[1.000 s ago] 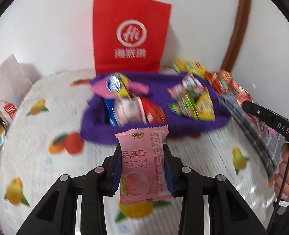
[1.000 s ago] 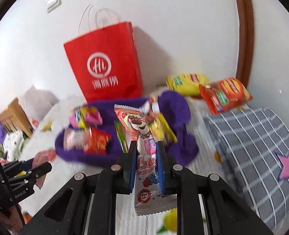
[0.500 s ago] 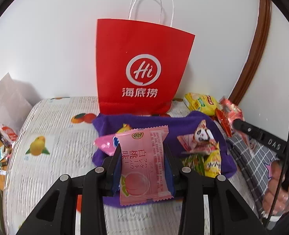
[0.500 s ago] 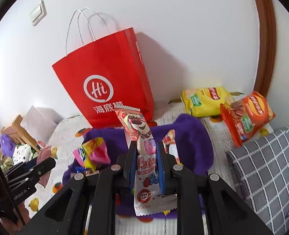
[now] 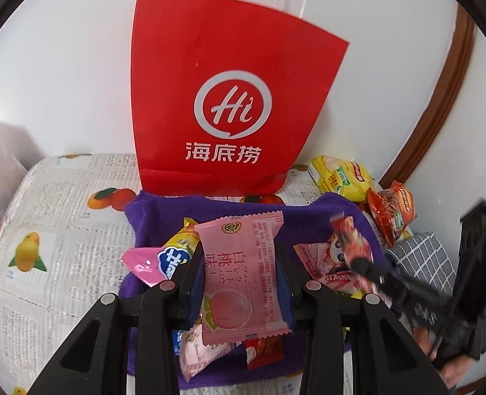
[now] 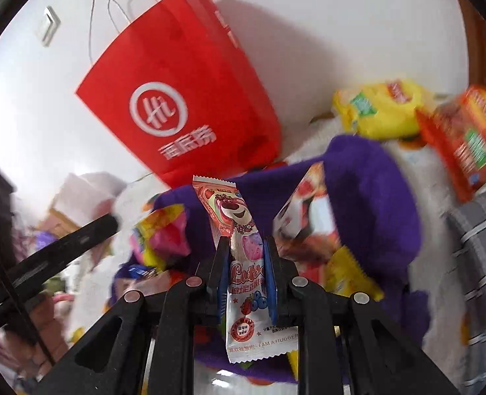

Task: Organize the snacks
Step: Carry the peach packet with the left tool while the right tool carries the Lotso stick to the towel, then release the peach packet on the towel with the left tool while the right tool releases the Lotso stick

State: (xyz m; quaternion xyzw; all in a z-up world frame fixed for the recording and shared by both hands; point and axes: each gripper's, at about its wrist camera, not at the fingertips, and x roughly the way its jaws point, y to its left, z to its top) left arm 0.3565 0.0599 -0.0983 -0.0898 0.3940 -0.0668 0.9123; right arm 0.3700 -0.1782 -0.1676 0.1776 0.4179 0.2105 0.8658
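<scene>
Left hand-held gripper (image 5: 239, 283): clamped on the pink peach packet (image 5: 243, 273), which stands upright between the 2 blue pads; its lower arms are cut off by the frame edge.
Peach packet writing: Japanese-style characters run down its face above a peach picture; the small print on its right side is too fine to read.
Right hand-held gripper (image 6: 246, 279): closed narrow on the long strawberry-bear packet (image 6: 239, 256), held upright; "Lots" and "I AM A HUGGER" can be read, the rest of the word is behind a pad.
Purple tray (image 5: 150, 217): soft and fuzzy, lying on the fruit-print bedcover (image 5: 62, 230) (the surface looks like a bed); both held packets hang over it. Its near part is hidden behind the left gripper's arms.
Snacks in the tray: a pink and blue wrapper (image 5: 157, 260), a panda-face packet (image 5: 338, 250) and others; most are overlapped, and in the right wrist view they are smeared by blur.
Red paper bag (image 5: 223, 105): upright against the white wall, just behind the tray, printed "Hi" in a white ring with 3 Chinese characters, 海底捞, below.
Chip bags: 1 yellow bag (image 5: 341, 174) and 1 orange-red bag (image 5: 391, 210) lie to the right of the tray; their brand ovals are too small to read.
Grey checked cushion (image 6: 476, 263): cut off at the right edge.
Left edge of the right wrist view: clutter beyond the bed is too blurred to name.
</scene>
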